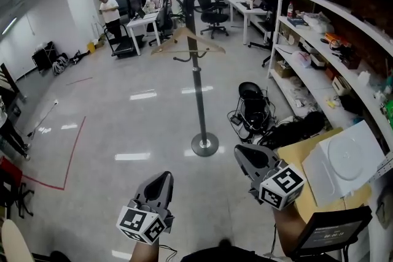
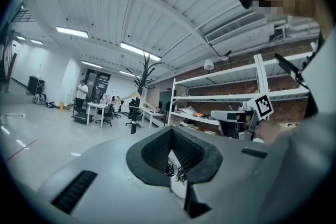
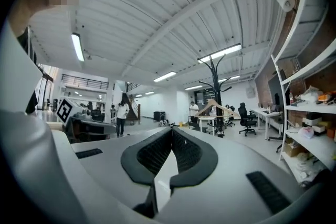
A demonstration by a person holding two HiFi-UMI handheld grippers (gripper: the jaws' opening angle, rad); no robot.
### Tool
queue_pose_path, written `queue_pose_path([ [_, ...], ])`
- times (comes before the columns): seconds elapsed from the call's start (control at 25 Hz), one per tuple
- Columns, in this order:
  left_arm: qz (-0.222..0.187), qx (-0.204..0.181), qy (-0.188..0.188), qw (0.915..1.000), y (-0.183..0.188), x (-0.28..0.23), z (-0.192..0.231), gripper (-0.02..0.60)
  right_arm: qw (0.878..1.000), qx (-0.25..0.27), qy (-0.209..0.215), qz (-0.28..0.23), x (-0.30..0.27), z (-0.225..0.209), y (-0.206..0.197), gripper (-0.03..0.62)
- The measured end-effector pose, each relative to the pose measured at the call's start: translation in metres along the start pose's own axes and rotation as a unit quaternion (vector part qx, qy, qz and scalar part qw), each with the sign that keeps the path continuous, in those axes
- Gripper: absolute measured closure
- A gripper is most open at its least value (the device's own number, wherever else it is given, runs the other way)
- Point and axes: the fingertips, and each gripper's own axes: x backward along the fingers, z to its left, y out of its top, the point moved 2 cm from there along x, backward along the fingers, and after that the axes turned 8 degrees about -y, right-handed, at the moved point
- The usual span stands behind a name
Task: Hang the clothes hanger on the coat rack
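Observation:
A wooden clothes hanger (image 1: 187, 43) hangs on a hook of the black coat rack (image 1: 196, 80), which stands on a round base out on the grey floor. Both grippers are held low, well short of the rack, and point level towards it. My left gripper (image 1: 164, 178) is shut with nothing between its jaws. My right gripper (image 1: 241, 153) is also shut and empty. The left gripper view shows the rack (image 2: 143, 73) and hanger (image 2: 130, 97) small and far off. In the right gripper view the rack (image 3: 216, 92) and hanger (image 3: 212, 107) stand right of centre.
White shelving (image 1: 319, 15) loaded with items runs along the right wall. A white box (image 1: 344, 165) lies on cardboard near my right gripper. A black basket with cables (image 1: 253, 104) sits right of the rack's base. Desks, office chairs and a person (image 1: 110, 12) are at the back.

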Motion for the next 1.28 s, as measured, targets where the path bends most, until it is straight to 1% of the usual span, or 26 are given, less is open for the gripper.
queue_pose_path([
  [0.08, -0.001, -0.001, -0.013, 0.9999, 0.003, 0.014, -0.006, 0.583, 1.000, -0.016, -0.001, -0.014, 0.011, 0.014, 0.005, 0.586],
  [0.2, 0.007, -0.004, -0.019, 0.9998, 0.005, 0.039, -0.016, 0.582, 0.999, -0.035, -0.006, -0.023, 0.029, 0.038, 0.009, 0.586],
  [0.28, -0.001, -0.003, -0.031, 0.9995, 0.013, 0.060, -0.027, 0.583, 0.999, -0.036, -0.012, -0.021, 0.042, 0.055, 0.009, 0.586],
  [0.36, -0.011, -0.013, -0.045, 0.9989, 0.021, 0.079, -0.035, 0.581, 0.999, -0.038, -0.017, -0.021, 0.052, 0.075, 0.008, 0.588],
  [0.44, -0.016, -0.018, -0.051, 0.9984, 0.020, 0.097, -0.036, 0.581, 0.999, -0.035, -0.021, -0.015, 0.060, 0.096, 0.006, 0.588],
  [0.52, -0.018, -0.011, -0.054, 0.9983, 0.014, 0.113, -0.036, 0.581, 0.999, -0.024, -0.027, -0.006, 0.068, 0.117, 0.005, 0.588],
  [0.64, -0.010, -0.010, -0.060, 0.9981, 0.009, 0.131, -0.039, 0.581, 0.999, -0.015, -0.037, 0.005, 0.079, 0.140, 0.004, 0.588],
  [0.76, -0.003, -0.006, -0.057, 0.9983, 0.008, 0.147, -0.047, 0.581, 0.999, -0.012, -0.031, 0.016, 0.088, 0.158, 0.004, 0.589],
  [0.84, -0.003, -0.006, -0.053, 0.9986, 0.008, 0.153, -0.052, 0.581, 1.000, -0.009, -0.026, 0.012, 0.094, 0.161, 0.006, 0.589],
  [1.0, -0.005, -0.012, -0.039, 0.9991, 0.006, 0.156, -0.062, 0.581, 1.000, -0.010, -0.023, 0.001, 0.106, 0.154, 0.009, 0.589],
  [1.28, -0.018, -0.013, -0.012, 0.9997, 0.007, 0.148, -0.081, 0.581, 1.000, -0.005, -0.013, -0.001, 0.125, 0.138, 0.015, 0.589],
])
